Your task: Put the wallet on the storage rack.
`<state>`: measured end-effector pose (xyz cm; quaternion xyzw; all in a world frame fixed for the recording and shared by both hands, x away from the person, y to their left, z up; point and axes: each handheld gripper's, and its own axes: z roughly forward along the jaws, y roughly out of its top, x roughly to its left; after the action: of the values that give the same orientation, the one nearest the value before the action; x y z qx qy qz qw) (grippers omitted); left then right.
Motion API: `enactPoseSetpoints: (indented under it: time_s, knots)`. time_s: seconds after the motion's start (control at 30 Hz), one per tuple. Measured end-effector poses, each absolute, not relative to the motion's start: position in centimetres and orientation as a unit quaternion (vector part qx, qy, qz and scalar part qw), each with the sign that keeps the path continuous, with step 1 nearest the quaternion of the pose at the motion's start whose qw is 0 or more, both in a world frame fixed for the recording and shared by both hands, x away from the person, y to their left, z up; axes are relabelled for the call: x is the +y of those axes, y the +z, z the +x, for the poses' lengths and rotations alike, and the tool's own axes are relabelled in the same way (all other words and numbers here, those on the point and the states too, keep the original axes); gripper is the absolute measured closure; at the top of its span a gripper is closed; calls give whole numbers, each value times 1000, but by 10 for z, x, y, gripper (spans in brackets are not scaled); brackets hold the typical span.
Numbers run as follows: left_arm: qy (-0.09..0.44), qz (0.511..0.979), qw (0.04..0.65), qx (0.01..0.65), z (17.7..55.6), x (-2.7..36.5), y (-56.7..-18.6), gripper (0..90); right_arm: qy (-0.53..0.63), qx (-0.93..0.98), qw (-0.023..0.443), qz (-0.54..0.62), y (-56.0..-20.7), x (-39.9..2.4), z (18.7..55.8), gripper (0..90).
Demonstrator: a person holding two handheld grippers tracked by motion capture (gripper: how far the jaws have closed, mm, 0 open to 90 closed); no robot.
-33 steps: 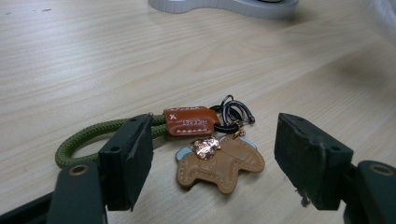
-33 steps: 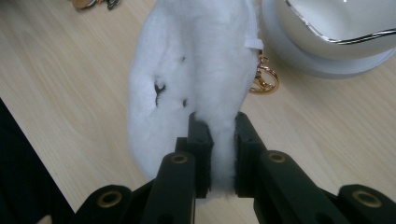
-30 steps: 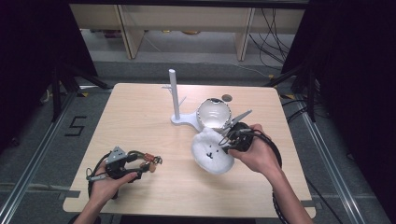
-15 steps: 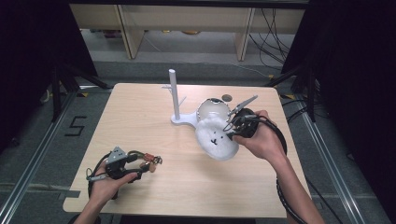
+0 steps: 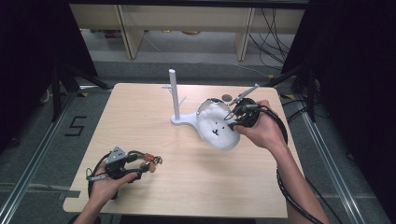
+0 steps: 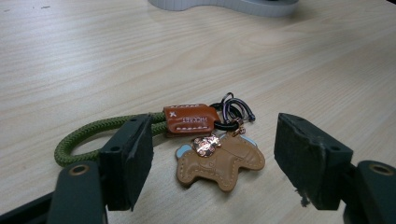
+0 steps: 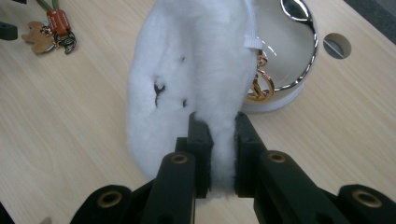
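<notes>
The right tongs (image 7: 219, 154) pinch the edge of a fluffy white fur pouch (image 7: 196, 79) and hold it tilted above the pale wooden bench (image 5: 140, 116), beside a white peg stand (image 5: 173, 93) and a shiny silver bowl (image 7: 289, 51). The left tongs (image 6: 215, 163) rest open on the bench around a brown leather animal-shaped keyring on an olive green cord (image 6: 219, 161), touching neither side of it

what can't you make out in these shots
- Right gripper pads: right gripper view, buried in the white fluffy pouch.
- Gold charm: same view, half behind the pouch.
- Tag lettering: left gripper view, too small.
- Stand base: high view, partly behind the pouch.
</notes>
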<state>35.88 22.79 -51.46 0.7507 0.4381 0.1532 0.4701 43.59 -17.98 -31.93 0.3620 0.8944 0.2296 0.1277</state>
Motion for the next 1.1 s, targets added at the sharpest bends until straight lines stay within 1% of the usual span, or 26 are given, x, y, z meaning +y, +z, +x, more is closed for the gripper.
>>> enactPoseSetpoints:
  time_s: [0.03, 0.37, 1.1]
  knots:
    - [153, 751, 470, 439, 359, 228, -515, 277, 230, 894, 134, 360, -317, -180, 439, 815]
    - [153, 750, 471, 438, 359, 227, -514, 277, 224, 895, 140, 361, -308, -181, 451, 816]
    - [154, 749, 470, 440, 359, 228, -514, 277, 201, 910, 145, 332, -307, -180, 474, 814]
